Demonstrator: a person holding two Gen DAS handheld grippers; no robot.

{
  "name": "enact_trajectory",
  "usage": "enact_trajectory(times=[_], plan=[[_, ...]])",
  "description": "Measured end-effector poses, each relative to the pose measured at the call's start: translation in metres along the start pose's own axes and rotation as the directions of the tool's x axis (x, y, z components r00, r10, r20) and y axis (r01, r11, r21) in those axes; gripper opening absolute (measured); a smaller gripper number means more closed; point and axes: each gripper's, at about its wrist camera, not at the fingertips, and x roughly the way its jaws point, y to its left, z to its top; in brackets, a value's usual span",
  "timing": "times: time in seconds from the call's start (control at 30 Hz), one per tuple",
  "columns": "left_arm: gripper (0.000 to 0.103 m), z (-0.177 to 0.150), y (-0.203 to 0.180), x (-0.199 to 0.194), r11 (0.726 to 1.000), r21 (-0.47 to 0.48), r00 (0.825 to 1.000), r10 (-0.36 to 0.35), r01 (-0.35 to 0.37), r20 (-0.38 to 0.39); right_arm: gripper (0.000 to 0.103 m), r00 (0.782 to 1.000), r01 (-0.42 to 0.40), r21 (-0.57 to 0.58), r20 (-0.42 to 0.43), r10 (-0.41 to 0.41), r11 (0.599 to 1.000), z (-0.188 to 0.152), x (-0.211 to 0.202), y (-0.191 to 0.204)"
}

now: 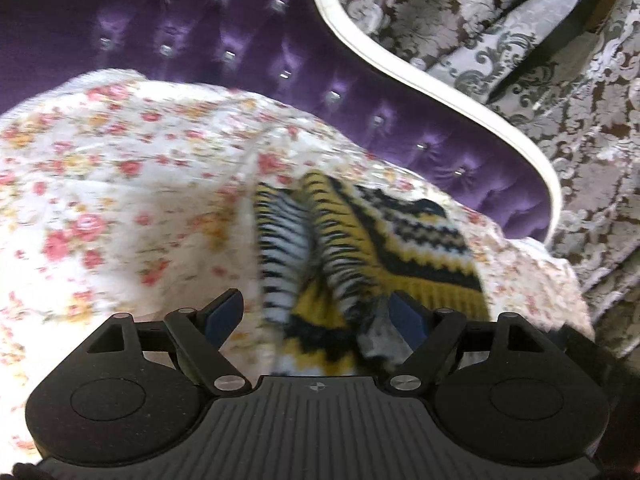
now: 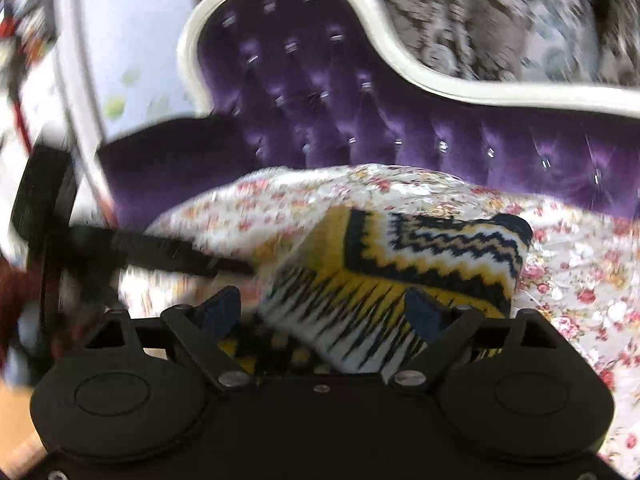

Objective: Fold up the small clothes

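Observation:
A small knitted sweater (image 1: 400, 232) with yellow, black and white zigzag bands lies bunched on a floral bedspread (image 1: 100, 184). In the left wrist view its striped sleeve runs down between the fingers of my left gripper (image 1: 314, 300). The jaws stand wide; the fabric brushes the right finger and stays off the left pad. In the right wrist view the same sweater (image 2: 432, 248) lies partly folded, and its striped part sits between the wide-apart fingers of my right gripper (image 2: 322, 296) without being pinched. A blurred black bar (image 2: 168, 254) reaches in from the left up to the sweater's edge.
The bedspread (image 2: 580, 272) covers a mattress in front of a purple tufted headboard (image 1: 248, 52) with a curved white frame (image 1: 400, 64). Grey and brown patterned curtains (image 1: 540, 60) hang behind and to the right. Both views are blurred.

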Motion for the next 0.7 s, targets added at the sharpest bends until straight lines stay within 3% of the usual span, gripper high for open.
enact_trajectory(times=[0.03, 0.2, 0.27, 0.5, 0.53, 0.63, 0.67, 0.7], plan=[[0.079, 0.002, -0.001, 0.004, 1.000, -0.004, 1.000, -0.015, 0.015, -0.013, 0.100, 1.000, 0.009, -0.050, 0.006, -0.009, 0.999, -0.004, -0.001, 0.010], [0.079, 0.012, -0.008, 0.026, 0.998, -0.010, 0.995, -0.059, 0.059, -0.075, 0.097, 0.999, 0.039, -0.226, 0.001, -0.040, 0.973, -0.020, 0.009, 0.048], [0.079, 0.015, -0.010, 0.036, 0.998, -0.013, 0.993, -0.069, 0.068, -0.095, 0.083, 0.998, 0.054, -0.244, -0.002, -0.056, 0.968, -0.022, 0.017, 0.052], [0.075, 0.019, -0.012, 0.063, 0.993, -0.032, 0.987, -0.115, 0.112, -0.111, 0.057, 0.995, 0.102, -0.277, 0.009, -0.103, 0.956, -0.026, 0.030, 0.053], [0.071, 0.019, -0.013, 0.065, 0.993, -0.029, 0.987, -0.119, 0.117, -0.106, 0.054, 0.995, 0.101, -0.267, 0.006, -0.103, 0.958, -0.025, 0.031, 0.052], [0.046, 0.020, -0.018, 0.070, 0.995, -0.002, 0.992, -0.096, 0.096, -0.081, 0.041, 0.995, 0.094, -0.233, 0.006, -0.095, 0.968, -0.025, 0.030, 0.049], [0.021, 0.020, -0.020, 0.071, 0.997, 0.010, 0.994, -0.082, 0.082, -0.067, 0.039, 0.995, 0.095, -0.220, 0.010, -0.095, 0.971, -0.024, 0.029, 0.048], [0.018, 0.020, -0.020, 0.071, 0.997, 0.015, 0.996, -0.075, 0.076, -0.057, 0.029, 0.996, 0.091, -0.207, 0.014, -0.091, 0.974, -0.024, 0.027, 0.048]])
